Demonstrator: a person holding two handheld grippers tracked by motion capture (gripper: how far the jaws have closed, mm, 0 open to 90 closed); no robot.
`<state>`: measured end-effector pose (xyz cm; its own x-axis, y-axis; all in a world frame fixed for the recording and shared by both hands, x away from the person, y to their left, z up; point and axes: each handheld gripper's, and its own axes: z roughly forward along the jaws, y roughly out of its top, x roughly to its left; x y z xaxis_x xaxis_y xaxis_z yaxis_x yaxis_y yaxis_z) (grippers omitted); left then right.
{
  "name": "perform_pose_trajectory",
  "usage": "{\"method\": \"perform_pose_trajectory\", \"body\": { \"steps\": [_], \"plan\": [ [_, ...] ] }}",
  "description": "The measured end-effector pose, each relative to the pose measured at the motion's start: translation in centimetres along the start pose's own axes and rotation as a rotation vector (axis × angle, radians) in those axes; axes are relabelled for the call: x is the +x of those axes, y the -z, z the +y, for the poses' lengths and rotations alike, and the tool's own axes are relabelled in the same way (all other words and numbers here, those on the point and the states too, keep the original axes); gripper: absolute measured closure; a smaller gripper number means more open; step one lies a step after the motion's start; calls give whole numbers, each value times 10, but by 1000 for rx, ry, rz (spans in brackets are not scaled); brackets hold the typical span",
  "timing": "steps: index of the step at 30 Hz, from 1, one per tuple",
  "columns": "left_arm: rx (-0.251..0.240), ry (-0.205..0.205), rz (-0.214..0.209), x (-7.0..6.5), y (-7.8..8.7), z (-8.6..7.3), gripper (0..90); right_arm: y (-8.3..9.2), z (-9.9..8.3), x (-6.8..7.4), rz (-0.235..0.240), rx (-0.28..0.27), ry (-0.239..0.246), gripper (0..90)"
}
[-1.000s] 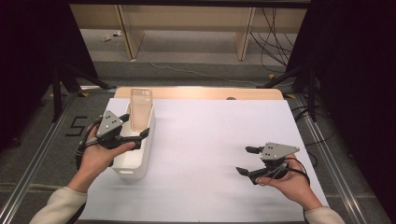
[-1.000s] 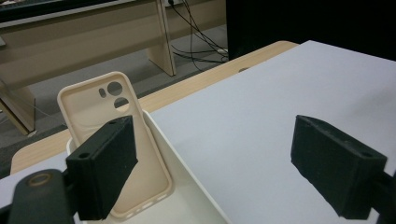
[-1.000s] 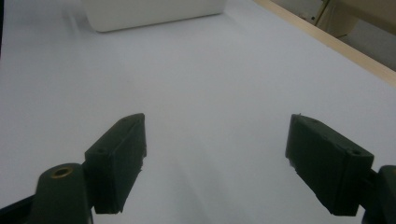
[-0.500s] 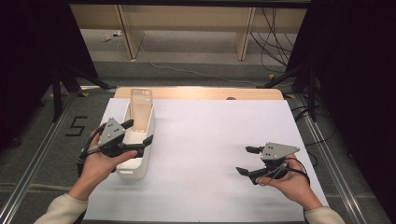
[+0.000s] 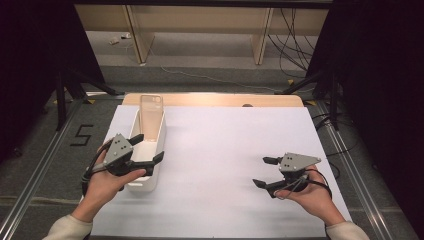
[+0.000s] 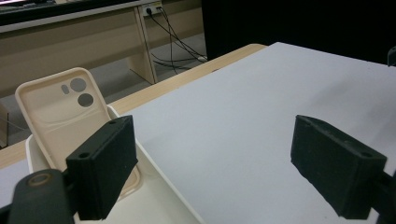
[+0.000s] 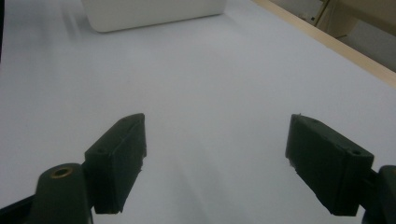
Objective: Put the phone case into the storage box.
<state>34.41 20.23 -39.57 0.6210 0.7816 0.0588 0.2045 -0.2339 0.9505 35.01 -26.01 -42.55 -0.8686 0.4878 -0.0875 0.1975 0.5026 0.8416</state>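
Cream-coloured soft phone case [image 5: 151, 114] stands tilted against the far end of the long white plastic bin [image 5: 150, 150] at the worktop's [image 5: 225, 150] left side. Your left gripper [image 5: 147, 148] hovers over the bin's near end, fingers apart and empty. Your right gripper [image 5: 264, 171] hangs well apart over bare white worktop, fingers apart too.

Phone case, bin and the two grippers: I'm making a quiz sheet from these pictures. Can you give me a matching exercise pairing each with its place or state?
Things:
1. phone case
2. white bin
3. left gripper
4. right gripper

Places or states:
A. open, over bare white table sheet
B. leaning upright at the bin's far end
C. open, above the bin
D. at the sheet's left edge

Pairs: 1-B, 2-D, 3-C, 4-A
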Motion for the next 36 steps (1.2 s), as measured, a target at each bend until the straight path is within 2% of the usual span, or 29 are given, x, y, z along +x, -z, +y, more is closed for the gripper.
{"method": "perform_pose_trajectory", "body": {
  "steps": [23, 36],
  "plan": [
    [-11, -7, -19, -10, 9, -10, 140, 0, 0, 0, 1, -2, 1, 217],
    [-10, -7, -17, -9, 10, -10, 140, 0, 1, 0, 0, -3, 0, 217]
  ]
}}
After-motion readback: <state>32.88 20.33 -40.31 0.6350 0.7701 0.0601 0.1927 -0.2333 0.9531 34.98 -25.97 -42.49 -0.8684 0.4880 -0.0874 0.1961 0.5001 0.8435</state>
